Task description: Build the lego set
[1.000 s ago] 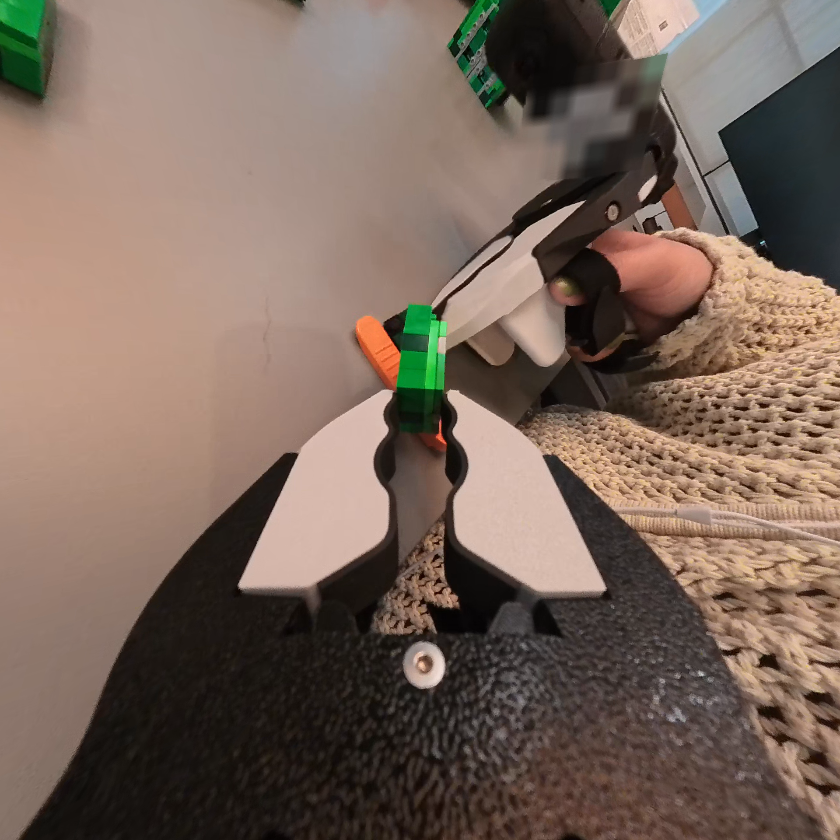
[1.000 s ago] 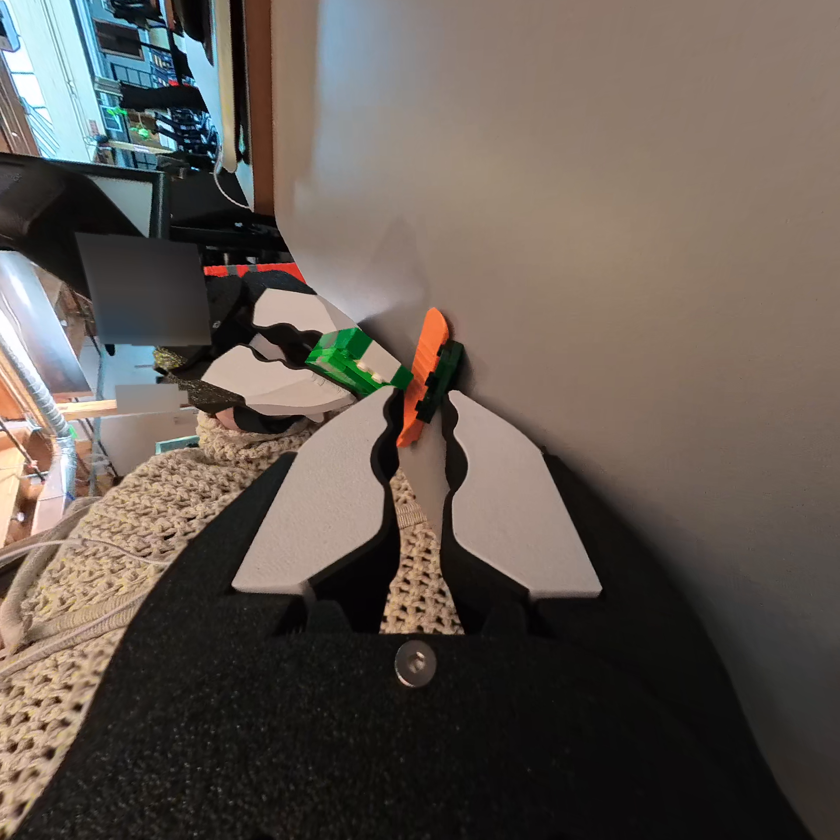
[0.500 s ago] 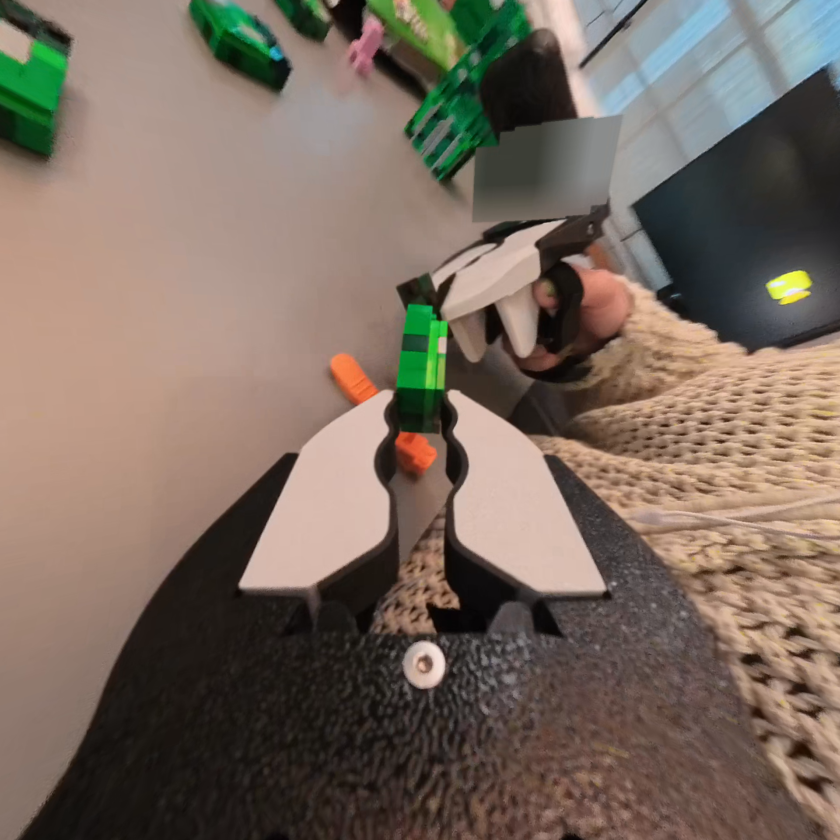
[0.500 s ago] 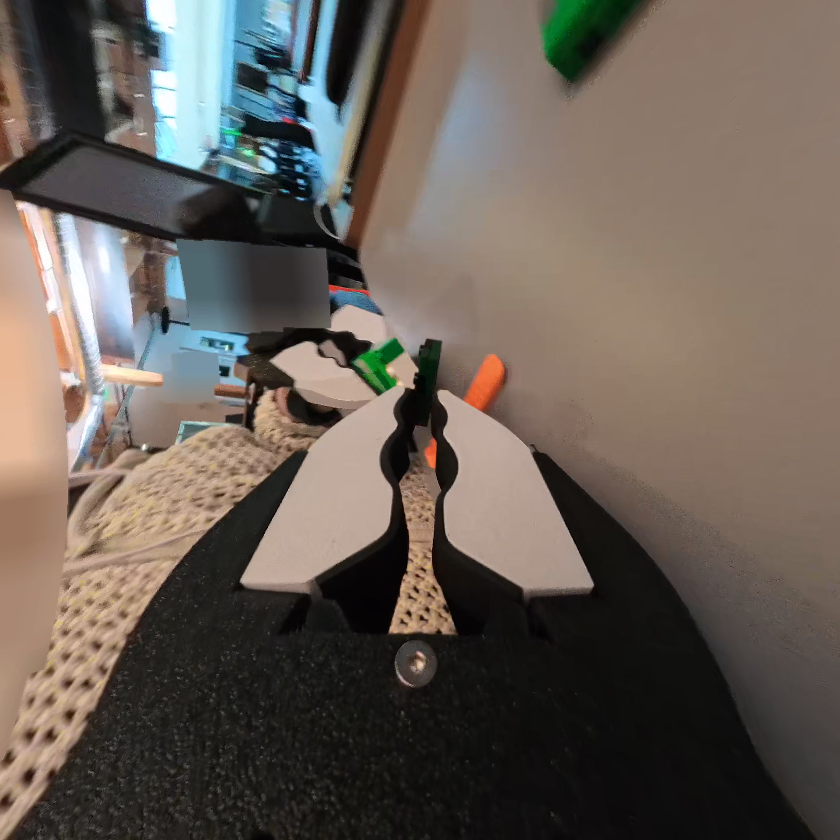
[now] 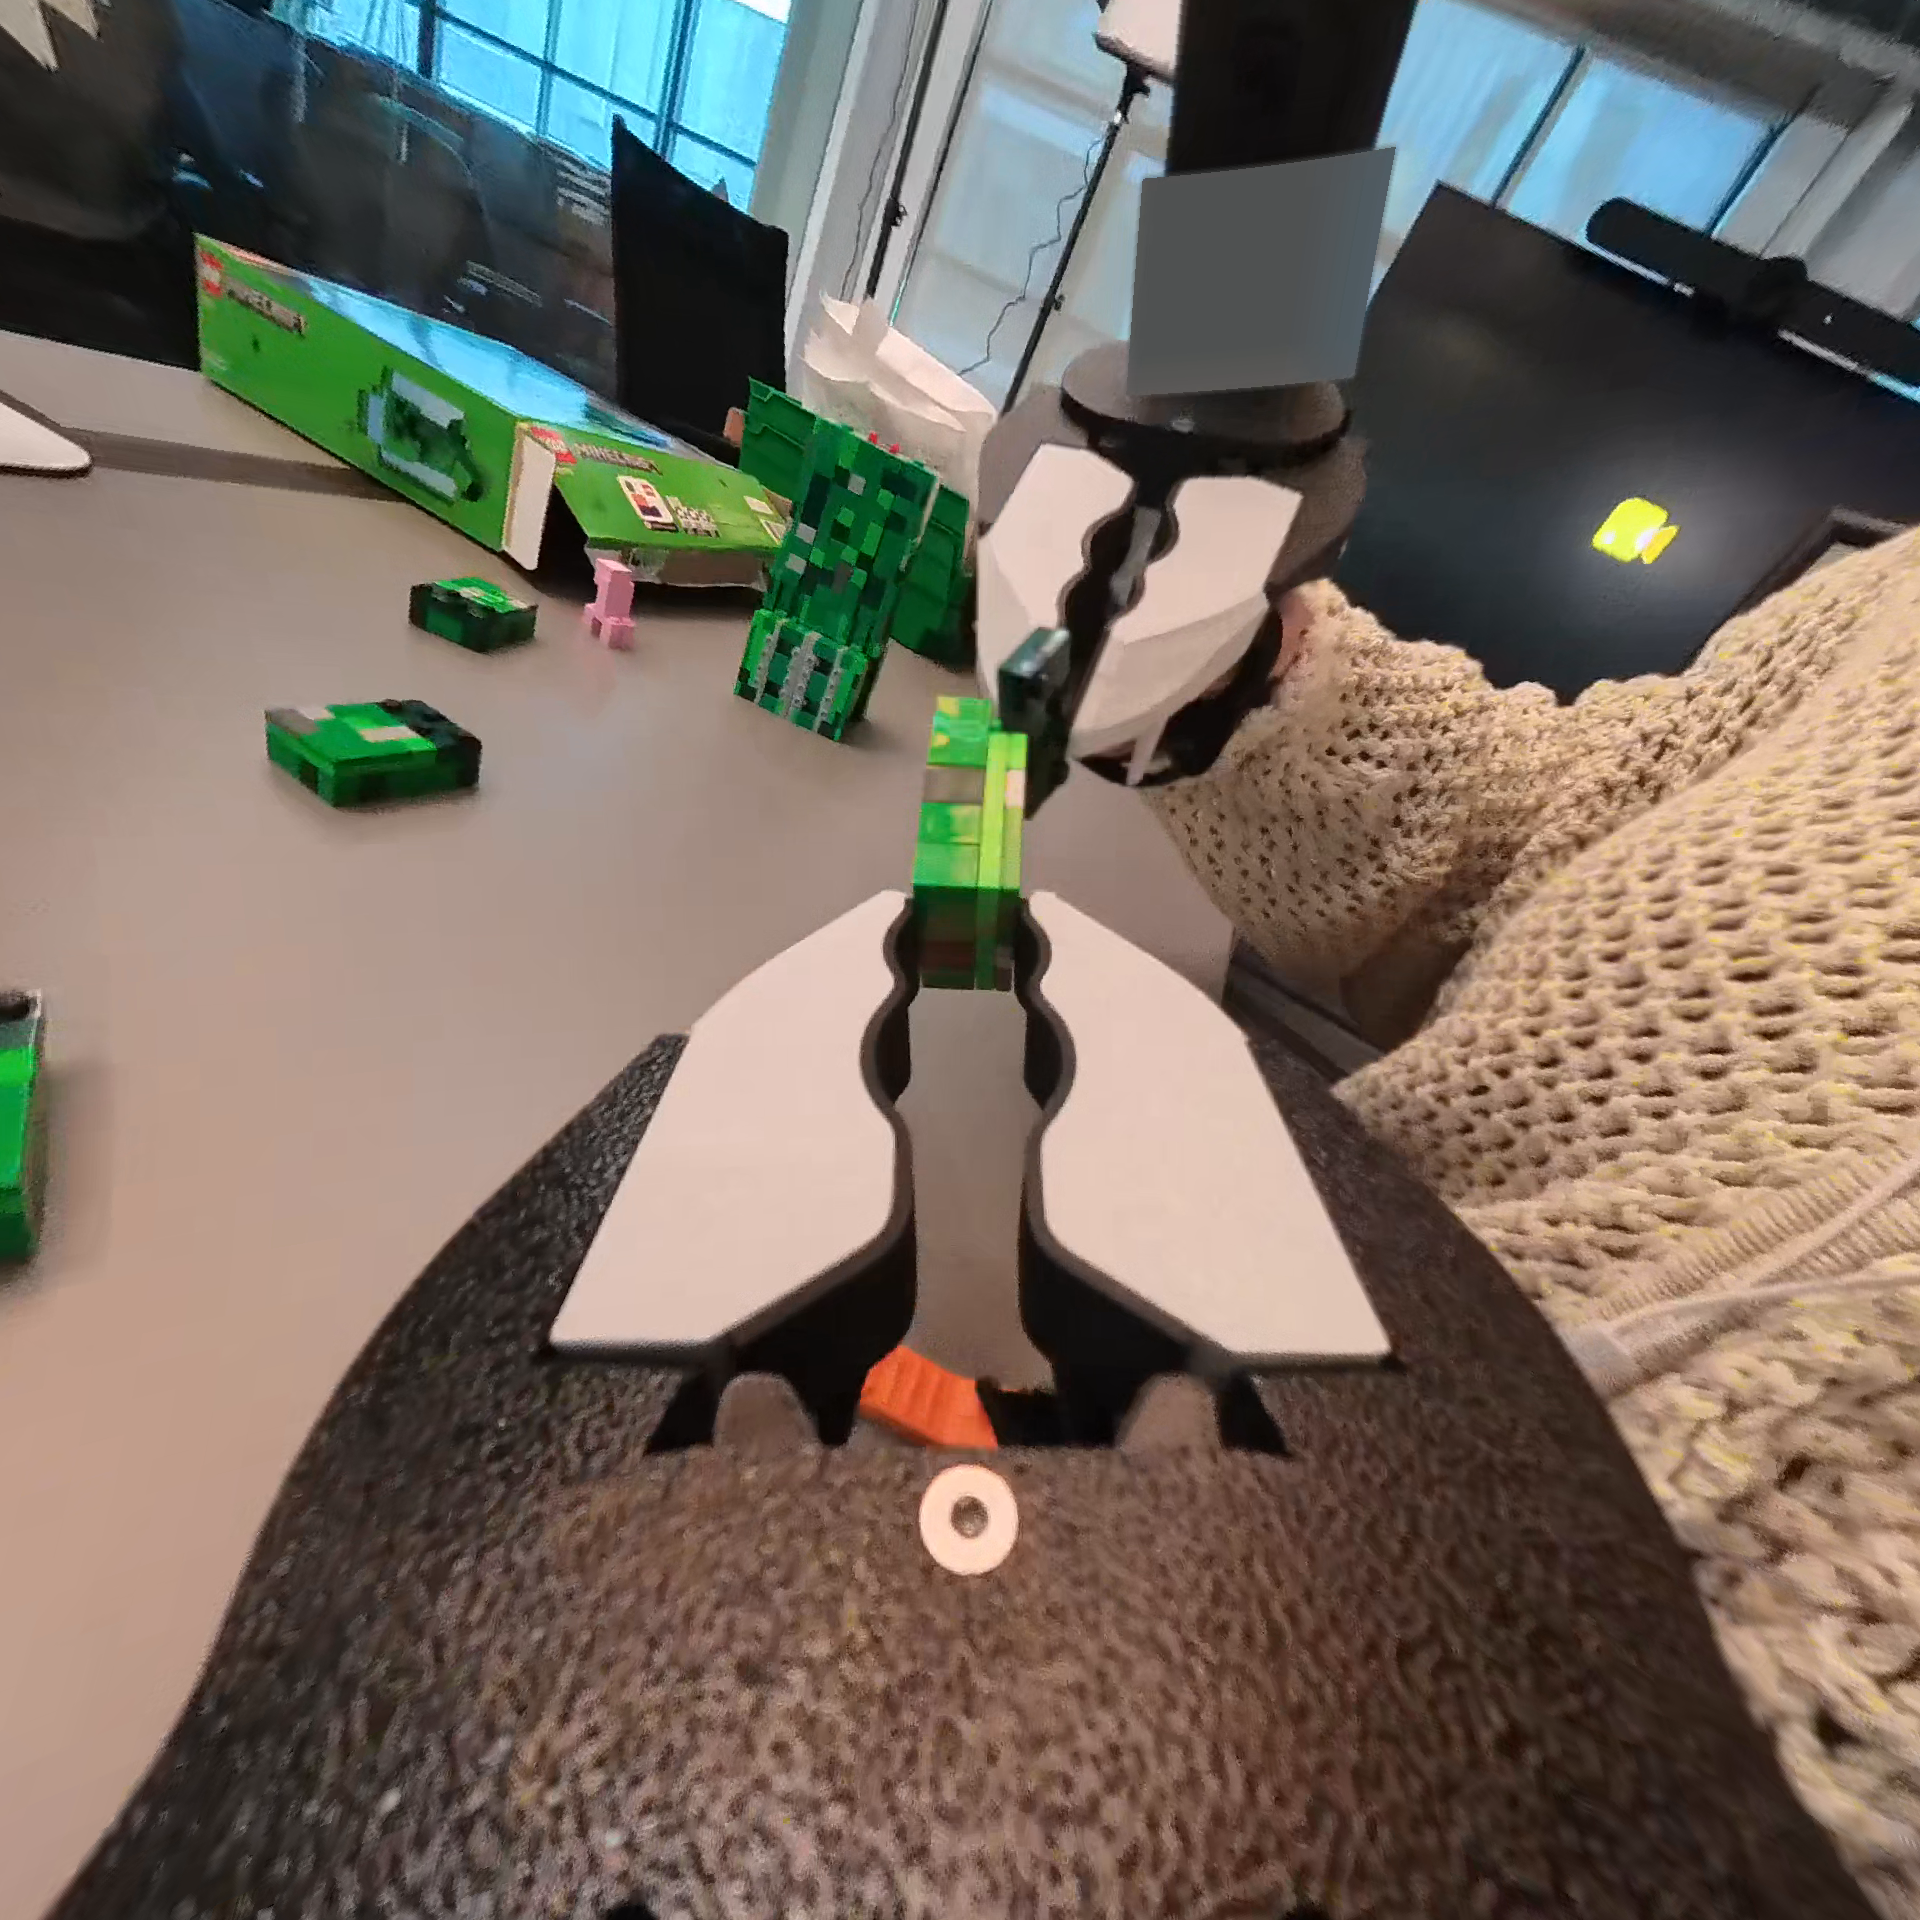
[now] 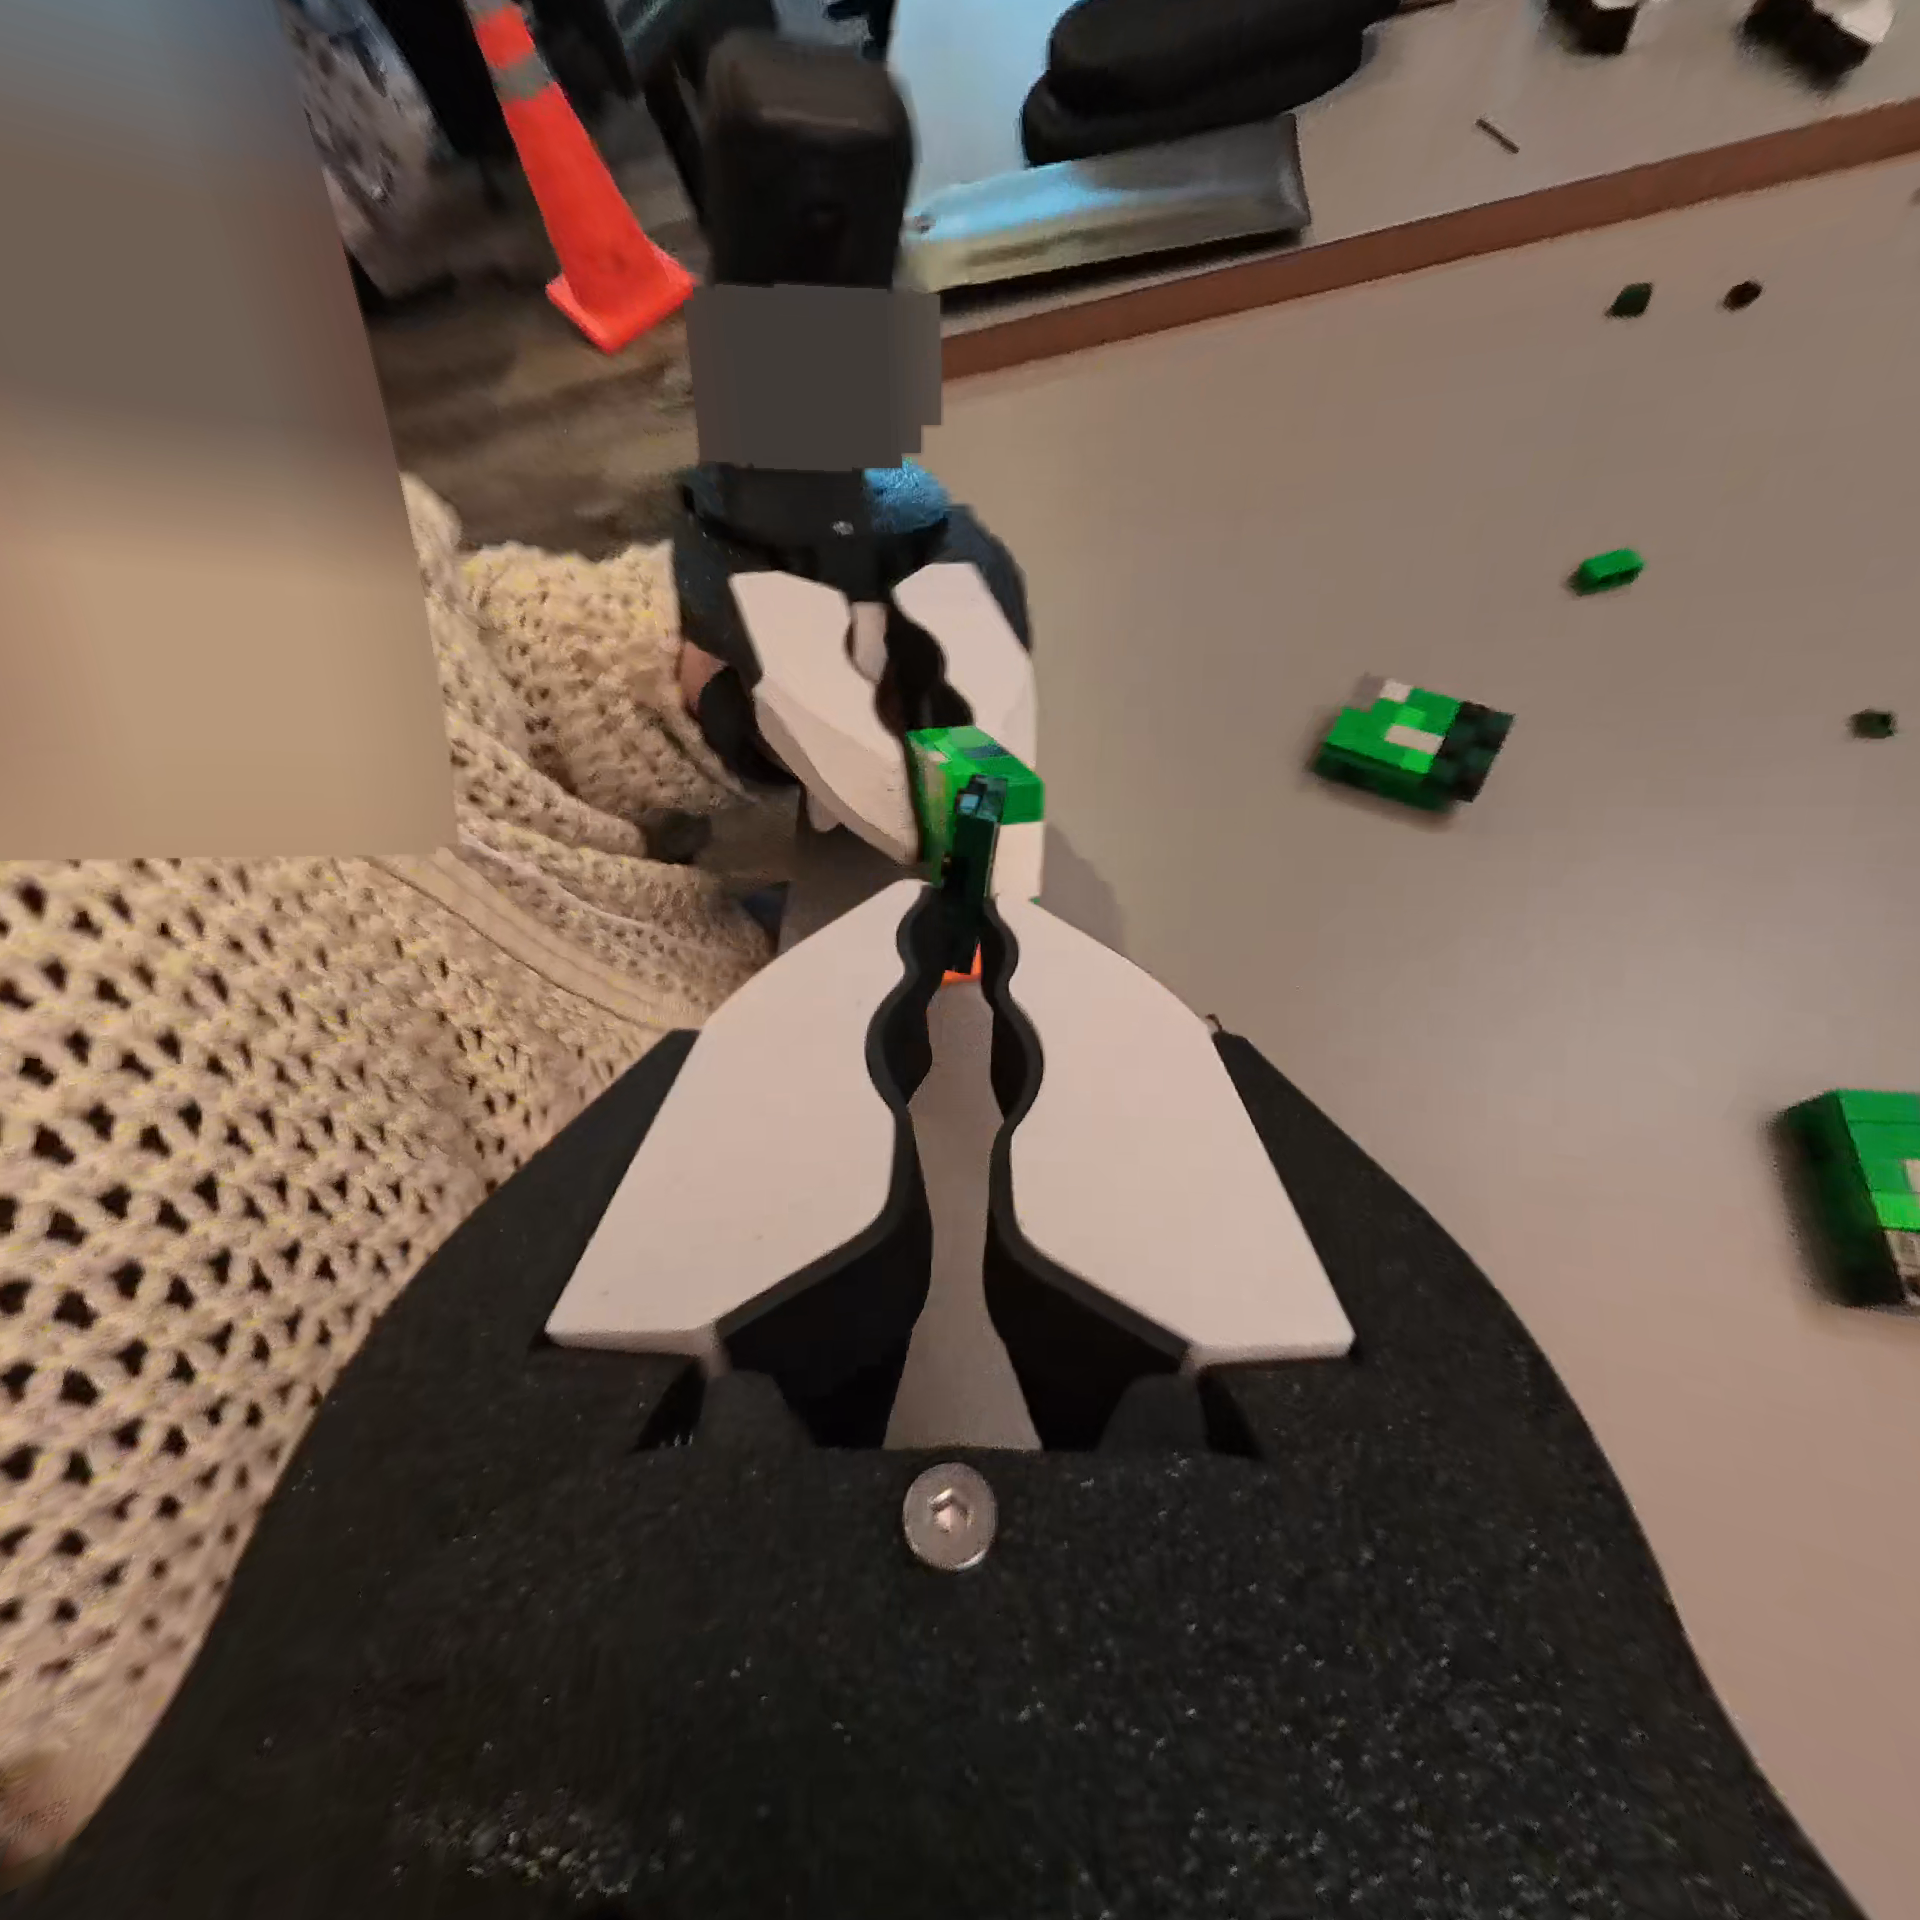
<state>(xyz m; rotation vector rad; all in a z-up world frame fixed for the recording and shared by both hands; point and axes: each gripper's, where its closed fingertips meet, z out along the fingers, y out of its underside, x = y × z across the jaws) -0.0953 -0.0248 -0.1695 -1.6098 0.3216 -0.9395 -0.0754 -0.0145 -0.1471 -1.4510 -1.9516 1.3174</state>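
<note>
My left gripper (image 5: 966,951) is shut on a bright green brick block (image 5: 971,831), holding it upright above the grey table (image 5: 416,987). My right gripper (image 6: 951,909) is shut on a thin dark green plate (image 6: 971,847) and holds it against the side of the green block (image 6: 977,774). In the left wrist view the right gripper (image 5: 1060,675) comes from the upper right with the dark plate (image 5: 1034,681) at the block's top. An orange brick separator (image 5: 925,1403) lies on the table under my left gripper.
A tall green brick figure (image 5: 842,582), a green set box (image 5: 436,426), a small pink figure (image 5: 611,603) and several flat green sub-builds (image 5: 374,740) (image 6: 1413,740) lie on the table. A person's knit sleeve (image 5: 1558,935) fills the right side. An orange cone (image 6: 592,197) stands on the floor.
Both grippers have lifted from the table. The right gripper took the dark green plate off the orange separator and brought it to the green block in my left gripper.
</note>
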